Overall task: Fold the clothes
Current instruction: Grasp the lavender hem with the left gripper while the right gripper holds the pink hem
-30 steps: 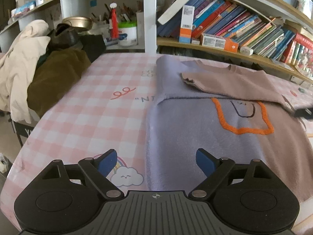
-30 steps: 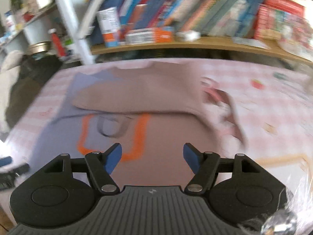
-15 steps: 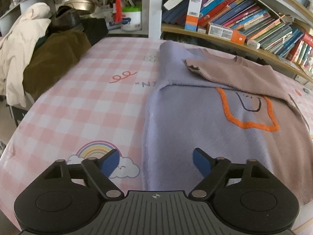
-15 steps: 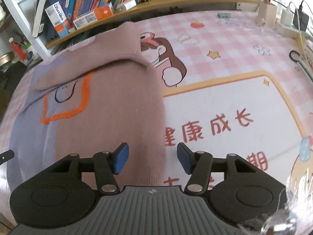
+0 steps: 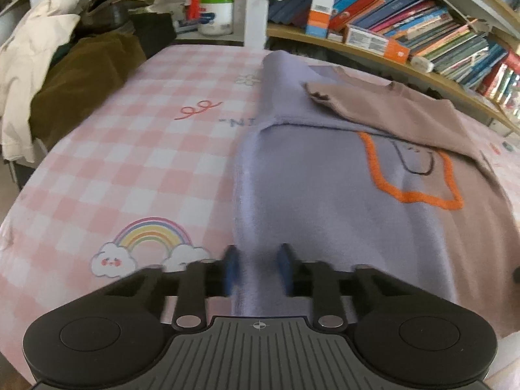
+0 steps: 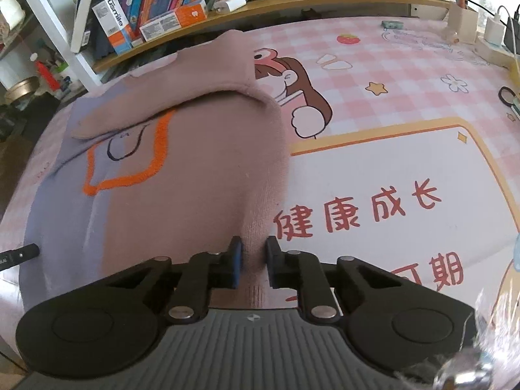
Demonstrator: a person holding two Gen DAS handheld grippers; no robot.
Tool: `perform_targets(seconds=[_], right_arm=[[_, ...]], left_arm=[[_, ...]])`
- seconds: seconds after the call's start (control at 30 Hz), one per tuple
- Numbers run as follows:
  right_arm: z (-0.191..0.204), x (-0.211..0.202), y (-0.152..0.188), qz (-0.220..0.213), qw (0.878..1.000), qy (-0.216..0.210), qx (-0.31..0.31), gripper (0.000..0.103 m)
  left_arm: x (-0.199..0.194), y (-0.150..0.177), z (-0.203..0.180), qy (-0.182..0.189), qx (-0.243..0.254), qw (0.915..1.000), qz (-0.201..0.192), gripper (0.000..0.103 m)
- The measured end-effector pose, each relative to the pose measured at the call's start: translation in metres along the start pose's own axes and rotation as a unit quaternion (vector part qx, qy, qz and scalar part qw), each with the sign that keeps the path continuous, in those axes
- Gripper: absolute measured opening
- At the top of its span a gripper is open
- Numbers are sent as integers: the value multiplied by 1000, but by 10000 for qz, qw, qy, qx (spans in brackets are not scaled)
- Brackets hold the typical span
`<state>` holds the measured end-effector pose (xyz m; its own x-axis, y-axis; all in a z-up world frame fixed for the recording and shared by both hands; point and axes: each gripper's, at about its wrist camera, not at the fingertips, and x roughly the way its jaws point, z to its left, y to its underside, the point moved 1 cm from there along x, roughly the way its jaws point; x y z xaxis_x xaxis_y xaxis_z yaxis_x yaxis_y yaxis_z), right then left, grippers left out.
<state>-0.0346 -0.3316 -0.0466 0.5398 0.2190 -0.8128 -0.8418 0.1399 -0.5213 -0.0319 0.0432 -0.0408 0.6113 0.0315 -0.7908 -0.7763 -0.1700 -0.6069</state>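
Observation:
A two-tone sweater, lilac (image 5: 308, 201) on its left half and dusty pink (image 6: 201, 169) on its right, lies flat on the pink checked table mat (image 5: 146, 162). It bears an orange outline patch (image 5: 416, 191), and its sleeves are folded across the chest. My left gripper (image 5: 258, 269) is closing at the near-left hem, with a ridge of lilac cloth pinched up between its blue pads. My right gripper (image 6: 254, 263) is closing at the near-right hem, and the pink fabric puckers between its pads.
Cream and brown clothes (image 5: 65, 74) are heaped at the mat's far left. A bookshelf (image 5: 422, 32) runs behind the table, with a white jar (image 5: 216, 13) and a red bottle. Chargers and cables (image 6: 494, 29) stand at the far right. The left gripper's tip (image 6: 19, 253) shows at the edge.
Both grippers went from wide open to closed on the sweater's near hem. The right one swung to the sweater's right edge and sank toward the mat. The left barely shifted.

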Motion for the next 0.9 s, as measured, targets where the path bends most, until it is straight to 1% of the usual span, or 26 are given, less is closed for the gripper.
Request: perform_targets(seconds=[0.03, 0.13, 0.2, 0.3, 0.4, 0.43, 0.5, 0.57, 0.7, 0.83, 0.9], right_arm=[[1, -1, -1, -19, 10000, -36, -2, 13], [6, -11, -4, -235, 9991, -341, -58, 13], [12, -15, -7, -288, 9982, -511, -106, 13], [14, -11, -8, -174, 9988, -438, -138, 14], [6, -8, -6, -18, 9995, -306, 31, 24], [2, -6, -4, 41, 9995, -298, 115, 24], [-5, -4, -1, 144, 9991, -294, 259, 25], [-8, -2, 2, 221, 9988, -317, 302, 25], [-4, -4, 7, 251, 9987, -412, 183, 25], [0, -6, 11, 274, 9985, -461, 79, 25], [0, -6, 11, 270, 9985, -462, 89, 25]], left_arm=[[-2, -1, -1, 26, 10, 10000, -37, 12], [-12, -6, -10, 302, 118, 9992, -253, 11], [-14, -7, -18, 405, 291, 9983, -286, 12], [-9, -6, -25, 405, 425, 9982, -154, 17], [-7, -4, -17, 363, 234, 9990, -85, 17], [-7, -4, -14, 354, 163, 9992, -64, 18], [-6, -3, -7, 344, 33, 9994, -20, 21], [-5, 0, -4, 365, -29, 9993, 35, 29], [-5, 9, -5, 399, -23, 9991, 109, 35], [-7, 13, -5, 414, 6, 9990, 163, 45], [-9, 15, -3, 380, -14, 9991, 169, 46]])
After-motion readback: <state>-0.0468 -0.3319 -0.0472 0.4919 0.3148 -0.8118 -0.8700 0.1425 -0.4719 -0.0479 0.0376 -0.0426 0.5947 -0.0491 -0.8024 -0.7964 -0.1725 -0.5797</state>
